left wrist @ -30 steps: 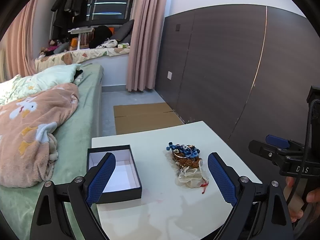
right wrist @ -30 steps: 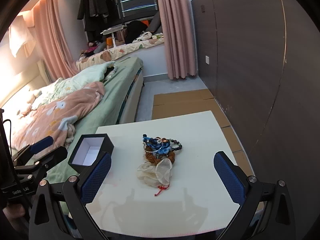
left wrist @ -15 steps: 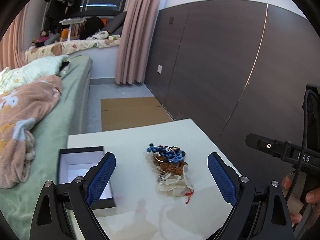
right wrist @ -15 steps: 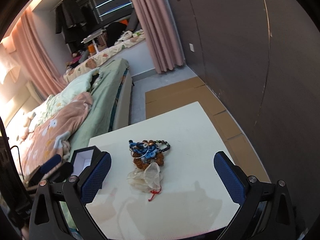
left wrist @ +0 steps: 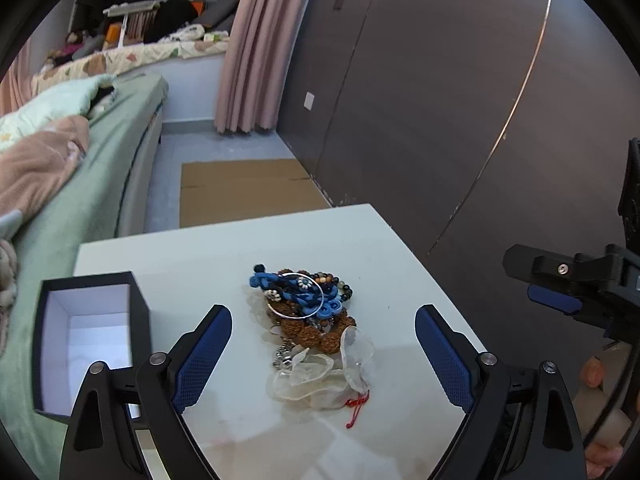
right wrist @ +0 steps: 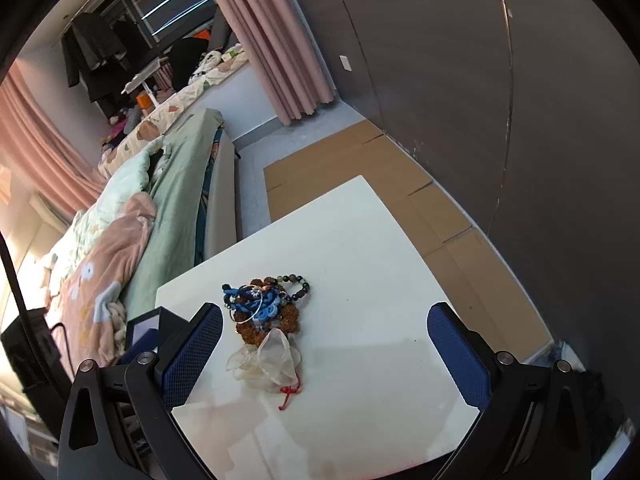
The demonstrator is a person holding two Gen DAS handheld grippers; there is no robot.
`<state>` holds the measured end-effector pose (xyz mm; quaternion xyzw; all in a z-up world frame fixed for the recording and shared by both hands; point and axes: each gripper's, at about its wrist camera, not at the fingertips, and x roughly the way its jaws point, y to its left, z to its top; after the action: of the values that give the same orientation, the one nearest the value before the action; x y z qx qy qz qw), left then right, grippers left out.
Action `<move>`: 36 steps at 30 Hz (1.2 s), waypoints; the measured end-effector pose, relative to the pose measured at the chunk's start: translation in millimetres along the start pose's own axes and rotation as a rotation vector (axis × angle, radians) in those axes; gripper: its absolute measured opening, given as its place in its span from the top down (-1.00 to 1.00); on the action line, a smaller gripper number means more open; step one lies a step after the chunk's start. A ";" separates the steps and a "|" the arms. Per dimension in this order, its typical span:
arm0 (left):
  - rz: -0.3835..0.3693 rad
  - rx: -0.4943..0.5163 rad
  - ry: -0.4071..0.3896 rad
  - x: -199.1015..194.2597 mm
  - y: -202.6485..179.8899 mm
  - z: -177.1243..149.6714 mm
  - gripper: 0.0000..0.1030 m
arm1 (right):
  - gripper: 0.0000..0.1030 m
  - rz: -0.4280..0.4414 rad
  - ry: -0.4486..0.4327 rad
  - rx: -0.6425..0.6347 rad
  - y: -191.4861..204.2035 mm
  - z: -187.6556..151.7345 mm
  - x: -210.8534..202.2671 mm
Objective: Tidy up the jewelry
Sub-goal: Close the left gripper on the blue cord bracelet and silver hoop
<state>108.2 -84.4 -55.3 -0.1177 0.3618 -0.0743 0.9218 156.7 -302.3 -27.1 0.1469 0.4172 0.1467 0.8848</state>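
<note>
The jewelry pile [left wrist: 304, 304] lies in a tangled heap near the middle of the white counter [left wrist: 224, 248], at the centre of the left wrist view and a little left of centre in the right wrist view [right wrist: 266, 306]; it looks light and loose, a knot of blue cord, dark beads and brown seed-like beads, so I judge that lifting one strand would likely drag others with it; the thin silver bangle [left wrist: 298, 296] resting on top is the one stiff, smooth piece, probably slippery between pads, and its rim offers the cleanest place to pinch; the sheer pouch [left wrist: 320, 372] with its red string [left wrist: 356, 410], lying just below the heap toward the bottom of the frame, is soft and flimsy and would crumple rather than resist, so gathering a fold of it seems best; the open dark box [left wrist: 86, 340] with a white lining stands at the lower left of the left wrist view, apart from the pile, and reads as the likely place for the pieces; the left gripper [left wrist: 323, 354] has its blue-padded fingers [left wrist: 202, 354] spread wide, holding and touching nothing, the pile showing between them; the right gripper [right wrist: 325, 354] likewise has its fingers [right wrist: 458, 354] wide apart and empty above the counter.
</note>
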 end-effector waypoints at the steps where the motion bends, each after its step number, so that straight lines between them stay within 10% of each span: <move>1: 0.001 -0.004 0.009 5.5 0.2 0.0 -0.81 | -1.00 -0.002 0.007 0.011 -2.5 1.1 2.9; 36: 0.075 -0.009 0.117 89.9 20.5 0.4 -0.01 | -0.73 0.026 0.176 0.157 -12.6 9.2 68.5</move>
<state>175.0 -84.6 -118.9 -0.1038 0.4198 -0.0447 0.9006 207.3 -288.9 -73.9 0.2079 0.5014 0.1374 0.8286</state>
